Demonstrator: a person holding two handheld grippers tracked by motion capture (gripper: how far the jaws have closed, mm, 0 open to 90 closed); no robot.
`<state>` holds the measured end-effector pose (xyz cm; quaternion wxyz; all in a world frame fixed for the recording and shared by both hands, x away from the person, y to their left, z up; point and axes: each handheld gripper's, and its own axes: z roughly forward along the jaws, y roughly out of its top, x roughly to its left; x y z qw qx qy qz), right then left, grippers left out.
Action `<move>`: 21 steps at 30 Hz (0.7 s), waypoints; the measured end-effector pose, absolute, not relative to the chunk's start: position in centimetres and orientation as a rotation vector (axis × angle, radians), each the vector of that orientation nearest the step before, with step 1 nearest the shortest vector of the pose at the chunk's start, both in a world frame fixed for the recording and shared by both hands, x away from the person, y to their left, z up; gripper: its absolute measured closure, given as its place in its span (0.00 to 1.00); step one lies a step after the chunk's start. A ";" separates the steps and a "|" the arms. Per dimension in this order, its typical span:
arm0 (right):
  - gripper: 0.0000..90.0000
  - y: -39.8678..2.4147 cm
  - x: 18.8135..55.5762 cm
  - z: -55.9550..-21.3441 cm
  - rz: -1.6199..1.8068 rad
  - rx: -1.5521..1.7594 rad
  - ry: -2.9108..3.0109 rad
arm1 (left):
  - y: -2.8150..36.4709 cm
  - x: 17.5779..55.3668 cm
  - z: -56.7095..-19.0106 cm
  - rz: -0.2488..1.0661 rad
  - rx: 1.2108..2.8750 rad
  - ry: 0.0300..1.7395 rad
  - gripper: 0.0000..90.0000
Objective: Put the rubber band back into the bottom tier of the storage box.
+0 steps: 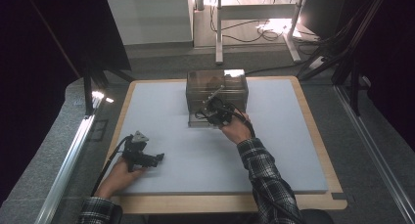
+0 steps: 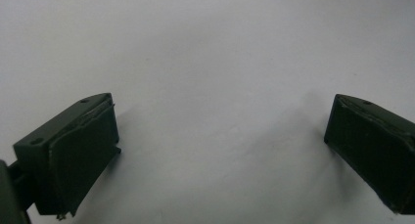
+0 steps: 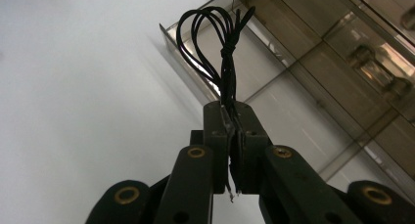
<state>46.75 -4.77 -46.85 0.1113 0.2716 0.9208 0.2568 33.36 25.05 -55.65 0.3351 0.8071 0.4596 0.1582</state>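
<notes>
Pinching a coiled bundle of thin black cord (image 3: 221, 43), your right gripper (image 3: 234, 117) hangs over the clear compartmented plastic box (image 1: 217, 87). Dropping it in remains, I judge. Your left gripper (image 2: 220, 136) rests released on the pale grey mat (image 1: 176, 136)

Left gripper (image 2: 220, 141) spread wide; right gripper (image 3: 234, 121) fingers pinched together.

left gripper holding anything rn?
No: in the left gripper view the left gripper has its jaws spread wide over the bare grey mat, nothing between them.

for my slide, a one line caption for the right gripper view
Right gripper pinching a bundle of black cords over a clear compartmented box.
</notes>
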 end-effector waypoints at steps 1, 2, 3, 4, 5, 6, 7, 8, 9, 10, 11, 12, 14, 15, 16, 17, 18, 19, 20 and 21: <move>0.94 -4.6 46.9 -46.9 0.754 0.791 2.702 | 25.1 33.4 -55.7 0.413 2.106 1.199 0.00; 0.94 -4.5 46.9 -47.0 0.757 0.794 2.698 | 25.1 33.4 -55.7 0.413 2.106 1.199 0.00; 0.94 -4.4 47.0 -47.1 0.756 0.794 2.700 | 25.1 33.4 -55.6 0.413 2.106 1.199 0.00; 0.94 -4.3 47.1 -47.1 0.755 0.794 2.692 | 25.1 33.4 -55.6 0.413 2.108 1.198 0.00; 0.94 -4.1 47.2 -47.2 0.759 0.791 2.690 | 25.1 33.4 -55.6 0.413 2.107 1.198 0.00; 0.94 -4.1 47.4 -47.2 0.760 0.789 2.689 | 25.1 33.4 -55.7 0.413 2.105 1.199 0.00; 0.94 -3.9 47.4 -47.3 0.763 0.795 2.688 | 25.1 33.4 -55.7 0.413 2.106 1.199 0.00; 0.94 -3.8 47.5 -47.3 0.765 0.796 2.685 | 25.0 33.4 -55.7 0.412 2.103 1.200 0.00; 0.94 -3.7 47.6 -47.4 0.770 0.797 2.683 | 25.1 33.4 -55.7 0.413 2.106 1.199 0.00; 0.94 -3.6 47.7 -47.4 0.770 0.797 2.683 | 25.1 33.4 -55.7 0.413 2.105 1.199 0.00; 0.94 -3.5 47.8 -47.5 0.769 0.797 2.681 | 25.1 33.4 -55.7 0.413 2.106 1.199 0.00; 0.94 -3.4 47.9 -47.5 0.765 0.795 2.681 | 25.1 33.4 -55.7 0.413 2.105 1.199 0.00; 0.94 -3.2 48.1 -47.6 0.758 0.794 2.677 | 25.1 33.4 -55.7 0.413 2.105 1.199 0.00; 0.94 -3.2 48.2 -47.7 0.759 0.796 2.677 | 25.1 33.4 -55.7 0.413 2.105 1.199 0.00; 0.94 -3.1 48.3 -47.8 0.758 0.800 2.678 | 25.1 33.4 -55.7 0.413 2.106 1.199 0.00; 0.94 -3.0 48.4 -47.8 0.754 0.796 2.679 | 25.1 33.4 -55.7 0.413 2.105 1.199 0.00; 0.94 -2.9 48.5 -47.9 0.754 0.801 2.680 | 25.1 33.4 -55.7 0.413 2.106 1.199 0.00; 0.94 -2.8 48.6 -48.0 0.749 0.802 2.682 | 25.1 33.4 -55.7 0.413 2.104 1.199 0.00; 0.94 -2.7 48.6 -48.1 0.742 0.802 2.684 | 25.1 33.4 -55.7 0.413 2.104 1.199 0.00; 0.94 -2.6 48.7 -48.2 0.743 0.801 2.682 | 25.1 33.4 -55.7 0.413 2.104 1.199 0.00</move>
